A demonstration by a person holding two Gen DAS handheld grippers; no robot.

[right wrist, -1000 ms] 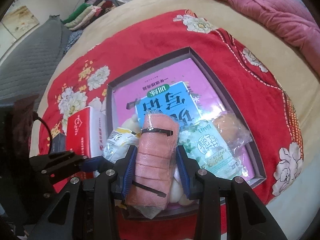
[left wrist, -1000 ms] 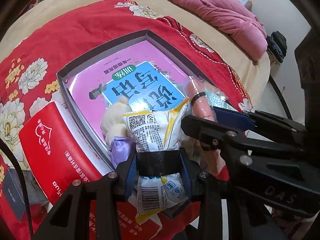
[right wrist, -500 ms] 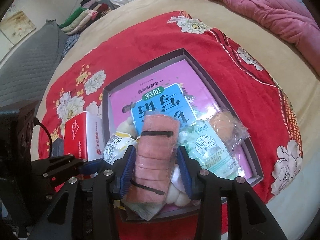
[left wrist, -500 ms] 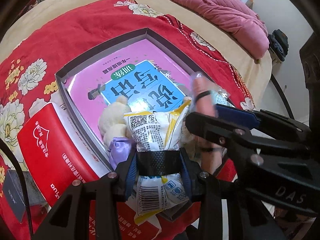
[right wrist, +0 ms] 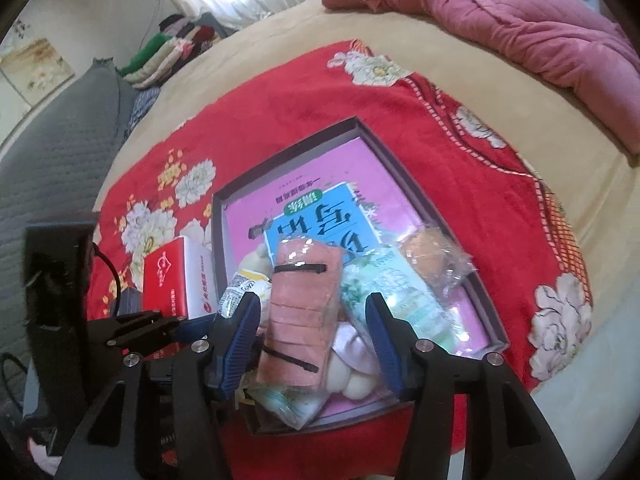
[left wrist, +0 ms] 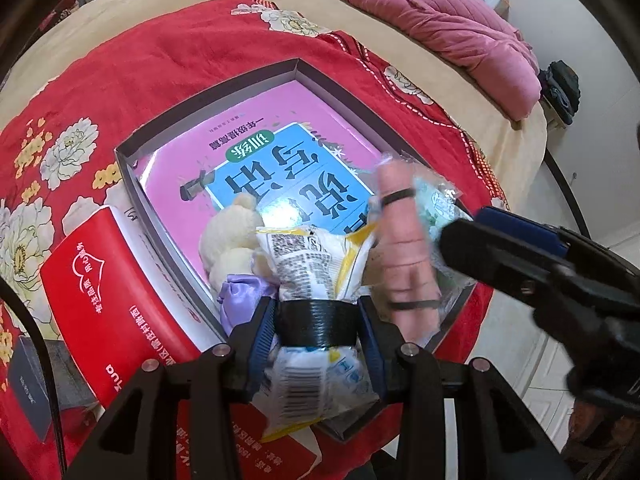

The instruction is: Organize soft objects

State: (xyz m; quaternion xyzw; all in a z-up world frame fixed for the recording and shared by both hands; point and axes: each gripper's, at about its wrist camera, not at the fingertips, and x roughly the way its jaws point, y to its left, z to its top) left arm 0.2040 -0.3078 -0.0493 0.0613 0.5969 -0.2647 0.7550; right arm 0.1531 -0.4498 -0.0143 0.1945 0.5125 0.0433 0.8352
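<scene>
A shallow grey box (left wrist: 168, 128) (right wrist: 404, 168) lies on a red flowered blanket with a pink and blue book (left wrist: 280, 160) (right wrist: 320, 216) in it. My left gripper (left wrist: 316, 320) is shut on a white and yellow snack packet (left wrist: 308, 264) at the box's near edge. My right gripper (right wrist: 312, 328) has its jaws spread around a pink wrapped roll with black bands (right wrist: 300, 304) (left wrist: 404, 248), which rests in the box. A cream plush toy (left wrist: 228, 244), a green-white packet (right wrist: 392, 292) and a wrapped bun (right wrist: 432, 256) lie in the box.
A red carton (left wrist: 92, 288) (right wrist: 164, 280) lies left of the box. A purple satin piece (left wrist: 240, 300) sits by the plush. A pink quilt (left wrist: 440, 28) (right wrist: 500, 12) is at the far side of the bed. Folded clothes (right wrist: 168, 56) are stacked far left.
My right gripper's jaws have opened off the pink roll and pulled back a little. The roll now rests in the box. My left gripper still holds the snack packet.
</scene>
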